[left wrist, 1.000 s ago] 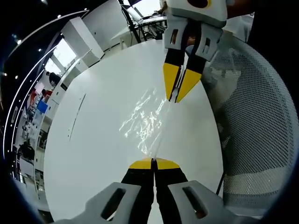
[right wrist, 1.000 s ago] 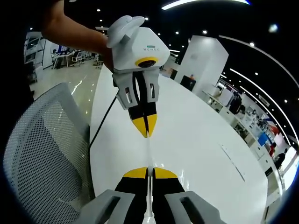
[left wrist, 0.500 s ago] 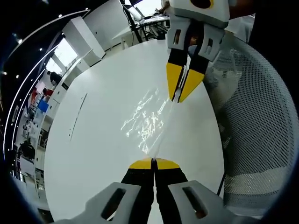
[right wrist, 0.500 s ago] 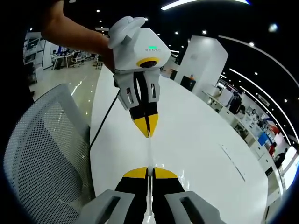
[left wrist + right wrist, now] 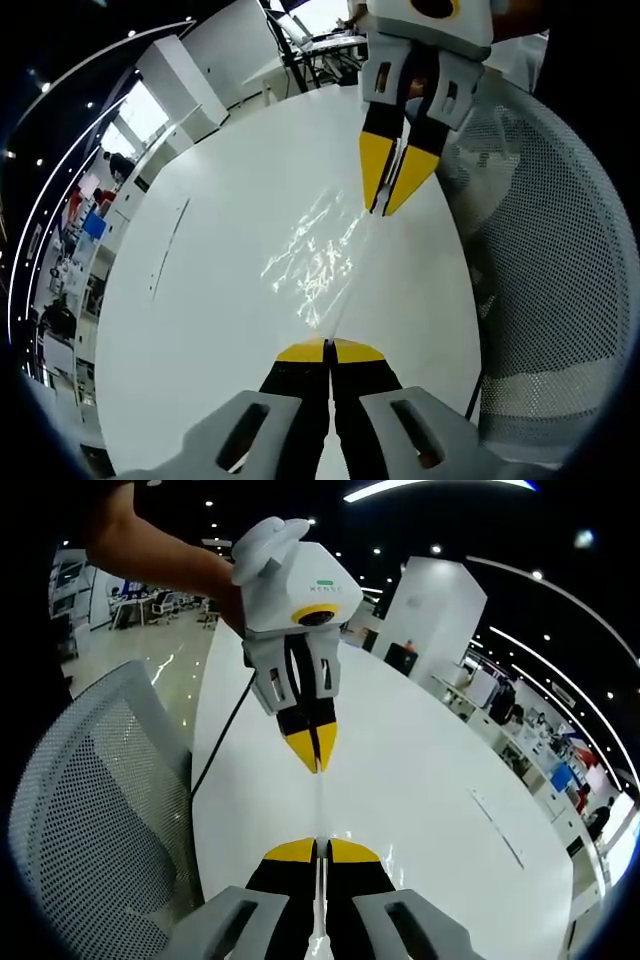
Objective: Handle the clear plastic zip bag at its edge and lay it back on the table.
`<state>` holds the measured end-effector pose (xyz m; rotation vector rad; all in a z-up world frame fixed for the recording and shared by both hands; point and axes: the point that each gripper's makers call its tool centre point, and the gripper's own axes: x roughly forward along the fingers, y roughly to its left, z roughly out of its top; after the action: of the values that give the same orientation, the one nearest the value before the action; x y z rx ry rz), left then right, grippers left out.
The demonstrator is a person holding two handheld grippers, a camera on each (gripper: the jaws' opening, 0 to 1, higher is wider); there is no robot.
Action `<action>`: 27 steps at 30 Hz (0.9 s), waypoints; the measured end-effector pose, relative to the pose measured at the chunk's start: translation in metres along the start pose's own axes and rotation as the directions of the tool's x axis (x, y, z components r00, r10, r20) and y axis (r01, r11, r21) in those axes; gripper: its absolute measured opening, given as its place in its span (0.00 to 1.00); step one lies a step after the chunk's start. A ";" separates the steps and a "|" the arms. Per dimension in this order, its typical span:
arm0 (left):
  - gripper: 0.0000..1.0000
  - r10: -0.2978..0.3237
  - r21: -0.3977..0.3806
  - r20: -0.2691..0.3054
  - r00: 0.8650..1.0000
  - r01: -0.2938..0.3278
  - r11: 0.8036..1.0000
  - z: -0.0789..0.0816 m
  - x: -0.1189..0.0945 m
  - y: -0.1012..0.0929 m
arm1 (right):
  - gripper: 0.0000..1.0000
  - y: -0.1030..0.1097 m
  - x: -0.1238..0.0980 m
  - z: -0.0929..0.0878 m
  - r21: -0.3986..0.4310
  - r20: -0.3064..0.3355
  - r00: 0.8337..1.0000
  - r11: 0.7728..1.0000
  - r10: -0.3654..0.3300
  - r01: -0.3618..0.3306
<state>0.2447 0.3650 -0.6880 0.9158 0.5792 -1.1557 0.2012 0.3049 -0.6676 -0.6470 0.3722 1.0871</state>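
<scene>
The clear plastic zip bag point(image 5: 318, 250) hangs stretched above the white table point(image 5: 200, 300), showing as glinting creases. My left gripper point(image 5: 328, 348) is shut on its near edge, yellow tips pressed together. My right gripper point(image 5: 386, 208) comes down from the top of the left gripper view, shut on the bag's far edge. In the right gripper view the bag point(image 5: 319, 805) is edge-on, a thin pale line. It runs from my right gripper point(image 5: 318, 846) to my left gripper point(image 5: 317, 768), which a person's arm point(image 5: 160, 555) holds.
A white mesh chair point(image 5: 540, 260) stands against the table's edge, also the chair point(image 5: 90, 810) at the left of the right gripper view. A black cable point(image 5: 228, 725) runs along the table point(image 5: 430, 790) there. Office desks and people stand far behind.
In the left gripper view the right gripper has drifted slightly up and to the right. Both grippers stay shut on the bag, which remains taut.
</scene>
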 end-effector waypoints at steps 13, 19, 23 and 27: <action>0.00 0.001 -0.005 -0.009 1.000 -0.001 1.000 -0.002 -0.001 0.001 | 0.00 0.000 0.001 -0.001 0.004 0.001 1.000 1.000 0.001 -0.001; 0.00 0.005 -0.008 -0.010 1.000 -0.005 1.000 -0.003 0.000 0.003 | 0.00 -0.002 0.000 -0.001 0.005 0.001 1.000 1.000 -0.003 0.003; 0.00 0.006 -0.009 -0.008 1.000 -0.006 1.000 -0.003 -0.001 0.004 | 0.00 -0.003 0.000 -0.001 0.008 0.003 1.000 1.000 -0.005 0.005; 0.00 0.007 -0.009 -0.009 1.000 -0.007 1.000 -0.004 -0.001 0.004 | 0.00 -0.003 0.001 0.000 0.006 0.003 1.000 1.000 -0.004 0.004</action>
<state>0.2483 0.3689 -0.6880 0.9154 0.5872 -1.1423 0.2041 0.3042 -0.6673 -0.6400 0.3714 1.0828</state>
